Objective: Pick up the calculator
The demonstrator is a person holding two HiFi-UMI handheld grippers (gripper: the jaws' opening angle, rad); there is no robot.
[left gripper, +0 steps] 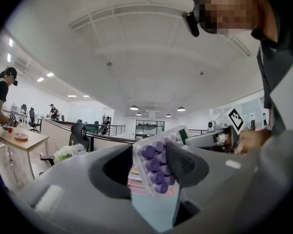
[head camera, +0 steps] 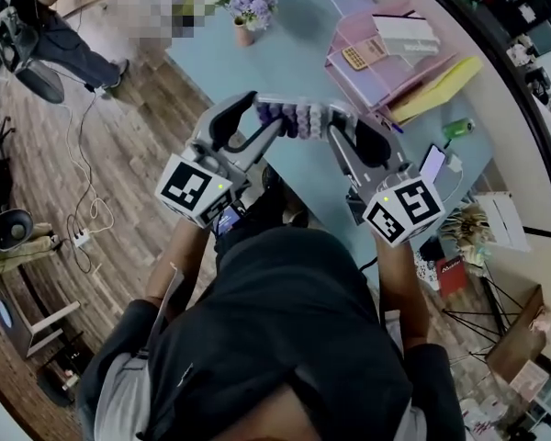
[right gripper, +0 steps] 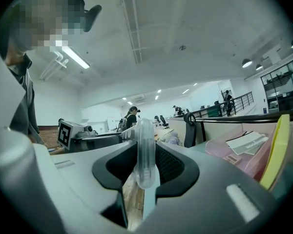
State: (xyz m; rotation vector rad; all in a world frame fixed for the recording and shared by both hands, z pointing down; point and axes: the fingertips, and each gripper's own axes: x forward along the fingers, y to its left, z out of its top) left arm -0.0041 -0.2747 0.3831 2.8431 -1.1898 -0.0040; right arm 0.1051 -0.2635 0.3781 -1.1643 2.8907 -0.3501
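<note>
Clear plastic with purple keys, the calculator (head camera: 294,118) hangs between both grippers over the near edge of the blue table (head camera: 294,53), not resting on it. The left gripper (head camera: 266,114) has its jaws closed on one end: in the left gripper view the calculator stands tilted between the dark pads, its keyed face against the pad on the right side of that view and a small dark display at its upper end. The right gripper (head camera: 336,119) clamps the other end, and in the right gripper view the calculator shows edge-on as a thin clear strip pinched between the two pads. The grippers face each other, tips close together, each one's marker cube toward the person. Farther back on the table lies a pink tray (head camera: 386,83) with papers and a small tan keyed item in it, whose kind I cannot tell. A yellow folder (head camera: 443,84) lies just beside the tray. A pot of pale purple flowers (head camera: 251,5) stands near the far corner. A phone (head camera: 432,162) leans at the table's right edge, near the right gripper. Wood floor with cables lies to the left.
</note>
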